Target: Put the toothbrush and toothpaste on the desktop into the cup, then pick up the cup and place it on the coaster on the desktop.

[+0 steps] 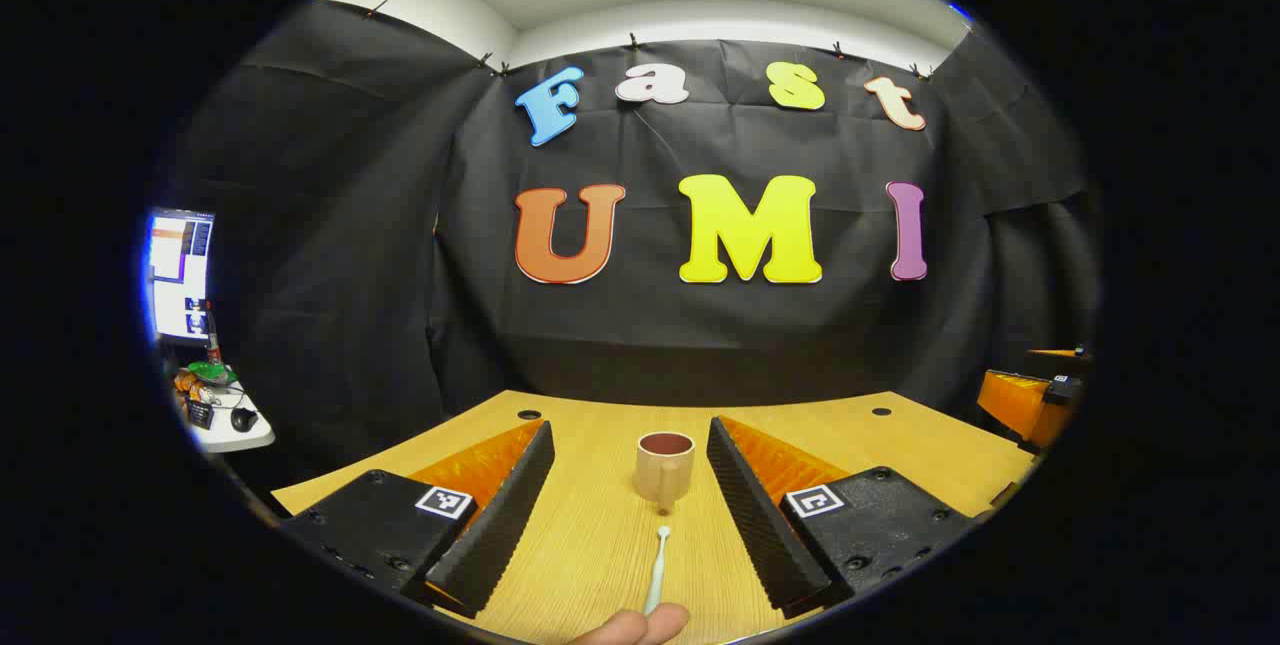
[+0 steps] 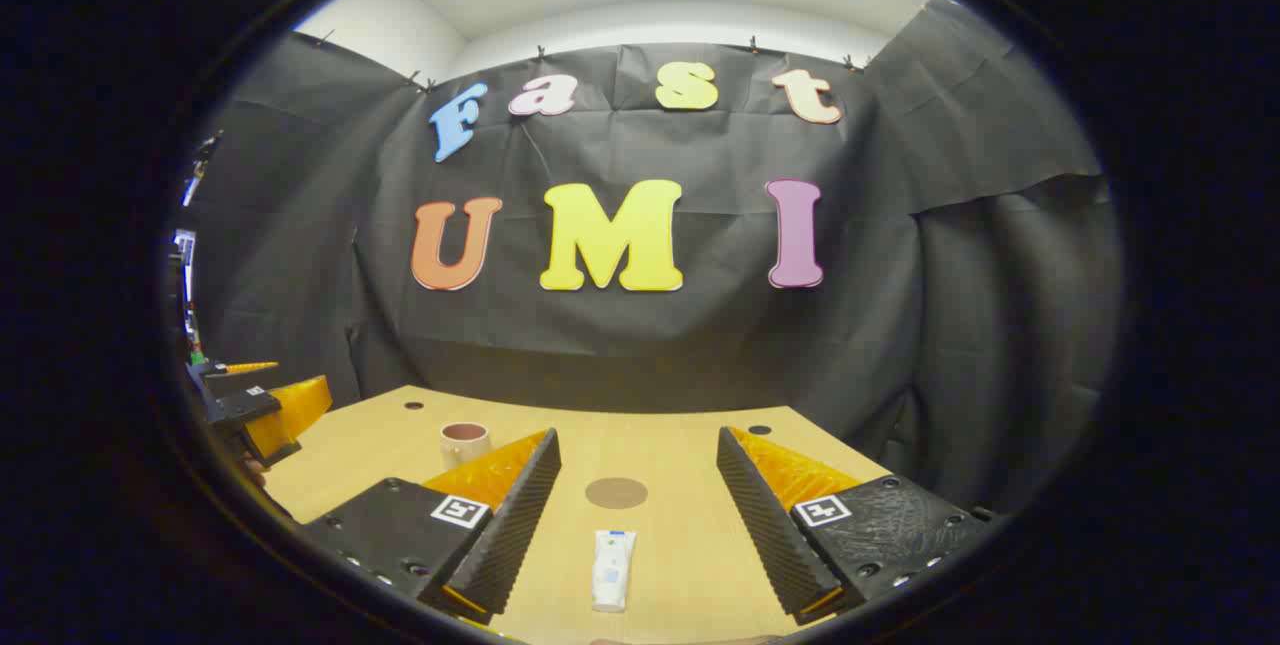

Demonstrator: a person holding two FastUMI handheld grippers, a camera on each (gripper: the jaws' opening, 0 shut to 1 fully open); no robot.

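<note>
A beige cup (image 1: pixel 665 465) with a dark red inside stands upright on the wooden desktop (image 1: pixel 900 450), straight ahead of my left gripper (image 1: pixel 630 427), which is open with nothing between its fingers. A pale toothbrush (image 1: pixel 655 570) lies between those fingers, head toward the cup. A person's fingertip (image 1: pixel 635 627) covers its near end. My right gripper (image 2: pixel 638 435) is open too. A white toothpaste tube (image 2: pixel 612 570) lies flat between its fingers, and a round brown coaster (image 2: pixel 616 493) lies just beyond the tube. The cup (image 2: pixel 465 442) stands to the left of the coaster.
The left gripper (image 2: pixel 260 405) hovers at the desktop's left edge in the right gripper view, and the right gripper (image 1: pixel 1030 400) at the right edge in the left gripper view. A side table (image 1: pixel 225 420) with a monitor (image 1: pixel 180 275) stands off to the left. Black cloth walls close the back.
</note>
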